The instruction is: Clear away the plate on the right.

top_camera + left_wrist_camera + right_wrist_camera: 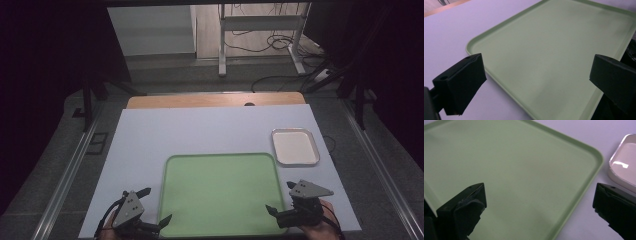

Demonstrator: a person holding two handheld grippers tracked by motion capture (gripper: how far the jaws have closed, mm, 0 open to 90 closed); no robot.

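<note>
A large pale green tray (pixel 220 156) lies bare on the white table top, near the front edge. My left gripper (pixel 157 204) hovers at the tray's front left corner, jaws wide open with nothing held. In the left gripper view the green tray (pixel 499 26) spreads out between and beyond the open left gripper (pixel 537 65). At the tray's front right corner my right gripper (pixel 280 196) is likewise open and holds nothing. The right gripper view has the green tray (pixel 596 155) running under the open right gripper (pixel 540 191).
A small white tray (pixel 295 146) with a raised rim sits just beyond the green tray's far right corner, also seen as the white tray (pixel 624 167). The white table top (pixel 200 130) stretches back to a wooden edge (pixel 215 100). Metal rails flank the table.
</note>
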